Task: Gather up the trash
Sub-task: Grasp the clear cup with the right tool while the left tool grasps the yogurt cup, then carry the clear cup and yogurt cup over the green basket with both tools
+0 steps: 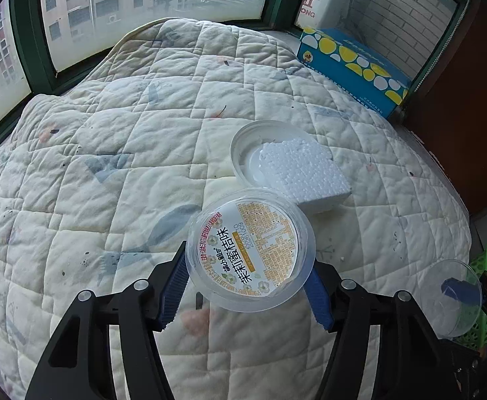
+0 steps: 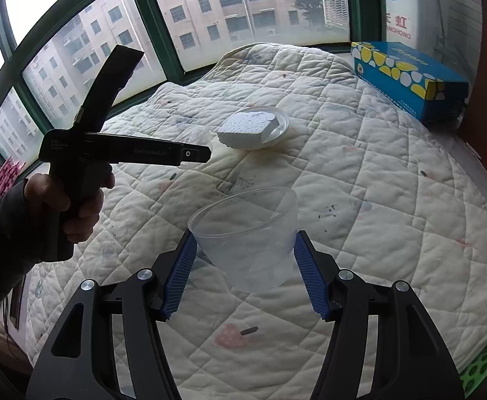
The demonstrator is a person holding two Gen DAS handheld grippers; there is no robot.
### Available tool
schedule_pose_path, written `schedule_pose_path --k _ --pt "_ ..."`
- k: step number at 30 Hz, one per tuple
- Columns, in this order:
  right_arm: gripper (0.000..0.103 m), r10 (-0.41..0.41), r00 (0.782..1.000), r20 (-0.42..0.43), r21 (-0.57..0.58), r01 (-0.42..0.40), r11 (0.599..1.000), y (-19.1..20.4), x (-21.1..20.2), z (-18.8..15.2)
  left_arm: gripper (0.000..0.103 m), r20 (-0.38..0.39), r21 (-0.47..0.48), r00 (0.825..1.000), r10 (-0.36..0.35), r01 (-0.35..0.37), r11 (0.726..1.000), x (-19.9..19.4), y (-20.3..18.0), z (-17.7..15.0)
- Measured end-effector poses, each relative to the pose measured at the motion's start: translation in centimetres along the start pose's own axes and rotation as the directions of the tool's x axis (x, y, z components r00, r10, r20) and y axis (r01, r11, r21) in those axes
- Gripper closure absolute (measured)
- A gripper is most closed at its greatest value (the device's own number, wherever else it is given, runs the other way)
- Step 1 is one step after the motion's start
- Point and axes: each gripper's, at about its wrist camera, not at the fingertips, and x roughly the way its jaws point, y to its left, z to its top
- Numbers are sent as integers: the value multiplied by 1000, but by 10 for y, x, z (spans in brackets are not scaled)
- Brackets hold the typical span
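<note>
One labelled lid, one clear cup, one foam block, one white lid, one tissue box

The green basket is cut off at the frame edge.

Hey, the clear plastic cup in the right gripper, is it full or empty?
Empty, as far as shows: the clear cup held by the right gripper is see-through, and the quilt shows straight through its walls and bottom.

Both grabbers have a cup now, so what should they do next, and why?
Probably carry both to the green basket. The left gripper pinches the labelled cup, the right gripper grips the clear cup, and that basket sits beside the bed.
</note>
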Motion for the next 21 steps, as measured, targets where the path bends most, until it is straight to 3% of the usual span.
schedule_pose_path --k 12,21 --pt "43 -58 997 53 37 56 998 7 -56 -21 42 88 37 996 -29 26 999 -79 -43 -38" --pt "43 -123 989 79 95 115 989 -9 -102 -45 42 111 90 990 -86 76 993 -111 -98 -69"
